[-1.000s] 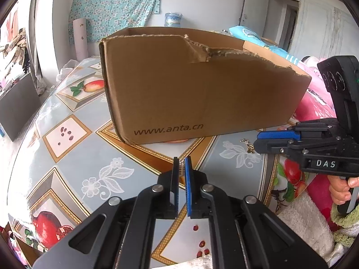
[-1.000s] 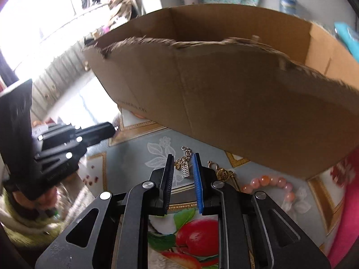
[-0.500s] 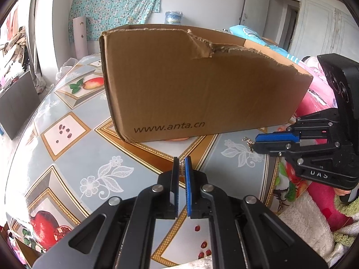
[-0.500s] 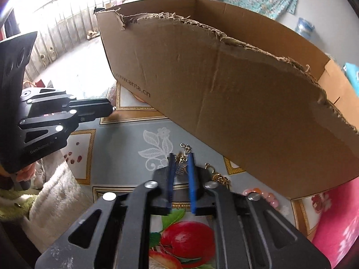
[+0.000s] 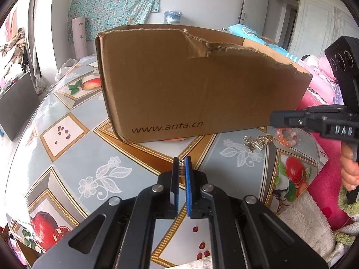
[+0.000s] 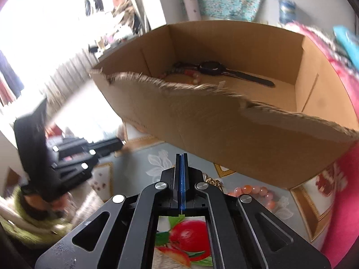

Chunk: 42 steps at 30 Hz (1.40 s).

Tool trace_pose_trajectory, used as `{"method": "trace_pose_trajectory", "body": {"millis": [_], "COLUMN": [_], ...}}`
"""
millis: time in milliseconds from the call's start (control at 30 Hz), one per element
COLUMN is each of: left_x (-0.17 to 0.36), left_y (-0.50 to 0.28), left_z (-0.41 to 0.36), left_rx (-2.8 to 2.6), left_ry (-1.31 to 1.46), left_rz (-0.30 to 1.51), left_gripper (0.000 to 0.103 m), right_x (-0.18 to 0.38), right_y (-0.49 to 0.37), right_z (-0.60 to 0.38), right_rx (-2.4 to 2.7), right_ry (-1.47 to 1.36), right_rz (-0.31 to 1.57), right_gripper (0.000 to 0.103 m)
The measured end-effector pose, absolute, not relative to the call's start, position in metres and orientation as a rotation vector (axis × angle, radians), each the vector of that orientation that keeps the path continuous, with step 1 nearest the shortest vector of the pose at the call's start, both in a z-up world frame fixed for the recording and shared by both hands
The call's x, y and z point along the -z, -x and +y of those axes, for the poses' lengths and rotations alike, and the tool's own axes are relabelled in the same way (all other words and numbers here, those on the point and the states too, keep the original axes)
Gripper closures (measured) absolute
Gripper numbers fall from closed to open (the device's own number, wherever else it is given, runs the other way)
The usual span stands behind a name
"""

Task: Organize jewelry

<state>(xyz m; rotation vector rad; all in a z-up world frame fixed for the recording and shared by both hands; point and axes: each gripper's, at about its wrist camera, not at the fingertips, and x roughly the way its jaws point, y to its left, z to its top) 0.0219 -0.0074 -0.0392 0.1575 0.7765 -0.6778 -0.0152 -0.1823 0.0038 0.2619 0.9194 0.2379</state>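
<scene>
The desk point(image 5: 67, 157) wears a glossy grey-blue cloth printed with fruit and gold-framed tiles. Ahead of both pairs of jaws stands a torn brown cardboard box point(image 5: 190, 85); a black watch point(image 6: 224, 69) lies inside. The left gripper point(image 5: 181, 168) has its jaws narrowed on a small silvery trinket. The right gripper point(image 6: 181, 157) has just closed its jaws fully together, empty. Behind its jaws, on the cloth, lie a gold chain point(image 5: 255, 142) and a pink bead bracelet point(image 5: 288, 135). A floral curtain point(image 5: 116, 4) covers the far wall.
</scene>
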Motion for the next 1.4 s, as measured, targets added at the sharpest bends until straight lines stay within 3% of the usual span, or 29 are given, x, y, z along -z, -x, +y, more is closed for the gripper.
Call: {"method": "trace_pose_trajectory", "body": {"millis": [200,667,1400], "left_x": [0.039,0.04,0.041], "left_y": [-0.021,-0.023,-0.023], "left_z": [-0.008,-0.007,-0.009], "left_rx": [0.683,0.678,0.673], "left_ry": [-0.165,-0.163,-0.168], "left_rz": [0.775,0.782,0.787], "left_gripper": [0.099,0.099,0.099], "right_x": [0.003,0.02,0.024], "right_y": [0.007,-0.016,-0.03], "right_z": [-0.177,-0.154,-0.157], "right_rx": [-0.255,-0.362,-0.326], "right_ry": [-0.177,0.054,-0.003], "right_rz": [0.962,1.062,1.044], "right_gripper": [0.094,0.093,0.09]}}
